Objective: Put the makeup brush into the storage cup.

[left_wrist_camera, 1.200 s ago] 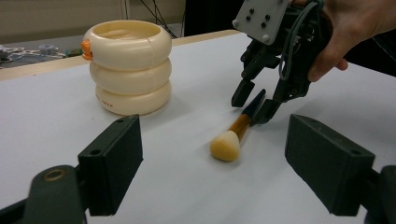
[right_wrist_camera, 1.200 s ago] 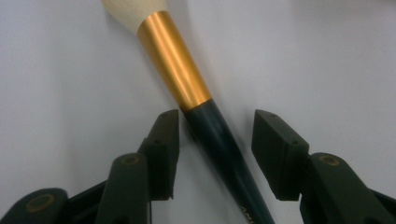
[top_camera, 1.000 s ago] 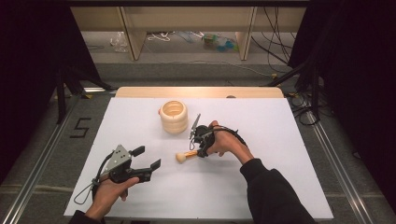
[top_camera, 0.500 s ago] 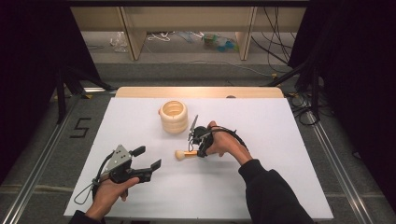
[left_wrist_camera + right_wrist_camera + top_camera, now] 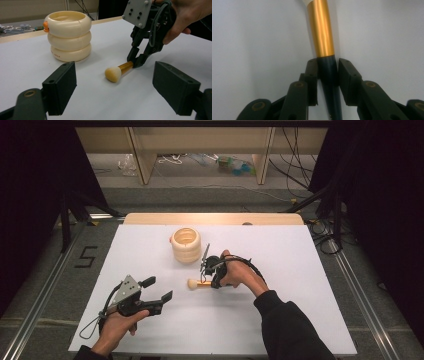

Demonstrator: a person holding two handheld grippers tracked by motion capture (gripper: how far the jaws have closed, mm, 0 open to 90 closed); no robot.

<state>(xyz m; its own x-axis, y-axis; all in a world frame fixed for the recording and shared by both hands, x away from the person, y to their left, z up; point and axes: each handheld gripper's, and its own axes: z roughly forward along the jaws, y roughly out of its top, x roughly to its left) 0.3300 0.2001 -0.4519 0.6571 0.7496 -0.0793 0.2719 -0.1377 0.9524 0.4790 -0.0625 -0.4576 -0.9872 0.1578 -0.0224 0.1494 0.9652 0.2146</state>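
Your right gripper [image 5: 205, 281] grips one makeup brush [image 5: 118, 71] mid-table, near its far edge; your left gripper [image 5: 159, 293] gapes empty toward the near-left corner. One ringed cream container [image 5: 185, 245] stands beyond.

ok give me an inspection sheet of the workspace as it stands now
surface: white table top, bare apart from the two items below.
job's things: makeup brush lying flat, bristle head toward the left gripper; cream ringed holder upright behind it, apart from the brush.
clutter: nothing seen on the table.
grippers: right gripper angled down, shut on the brush's dark handle just below the gold ferrule; left gripper open, off to the left, holding nothing.
cables: one loops from each gripper; more lie on the floor behind.
surroundings: dark curtains at both sides, wooden shelf legs and small oddments on the far floor, a "5" marked on the floor at left.
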